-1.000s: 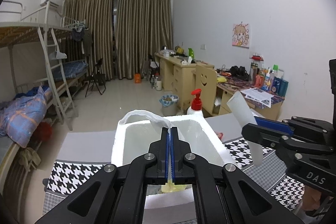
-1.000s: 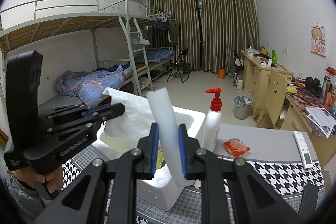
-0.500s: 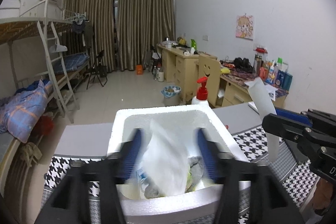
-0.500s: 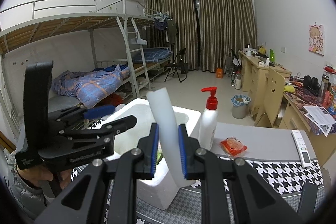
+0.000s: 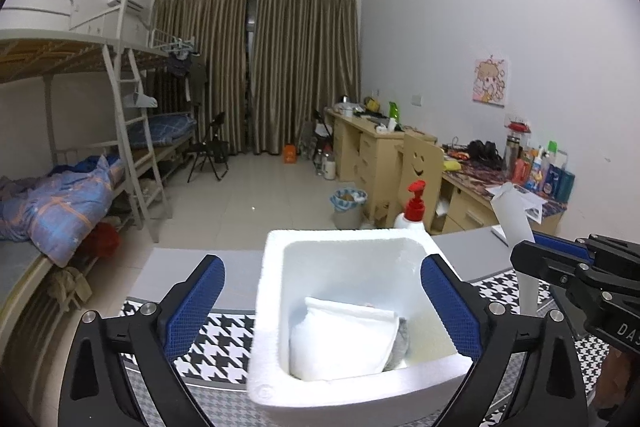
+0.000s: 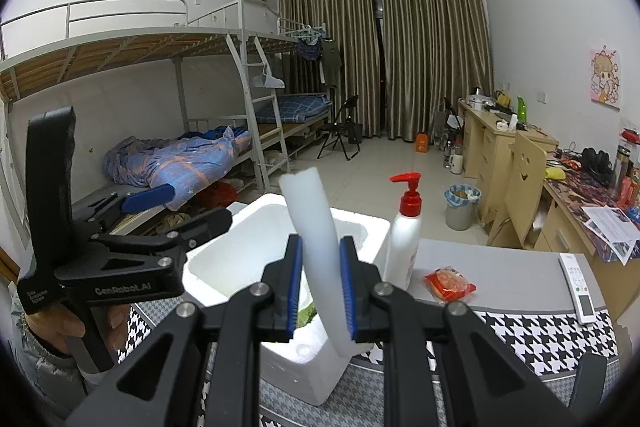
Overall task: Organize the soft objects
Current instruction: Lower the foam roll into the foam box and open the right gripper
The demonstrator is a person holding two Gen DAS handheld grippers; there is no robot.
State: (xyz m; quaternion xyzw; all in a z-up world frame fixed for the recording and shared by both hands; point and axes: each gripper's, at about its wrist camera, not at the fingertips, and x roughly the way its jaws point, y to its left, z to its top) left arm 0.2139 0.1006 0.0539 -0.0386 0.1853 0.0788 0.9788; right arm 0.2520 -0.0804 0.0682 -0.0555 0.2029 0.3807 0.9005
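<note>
- Left gripper (image 5: 322,303) hangs over the white foam box (image 5: 267,307) in the left wrist view, its blue pads spread wide after just opening, nothing between them.
- Below it, a white plastic bag (image 5: 340,341) lies slumped inside the box, against something grey; that drop looks finished.
- At the right edge of this view, the other gripper's jaws pinch a pale strip.
- Right gripper (image 6: 320,287), in the right wrist view, is clamped on that white foam strip (image 6: 316,223), which stands up and curves above the box's near corner.
- A pump bottle (image 6: 406,239) and a red packet (image 6: 450,283) sit just beside the box on the table (image 6: 492,259).
- Next move, likely: carry the strip over the opening, lower it in, then release.
</note>
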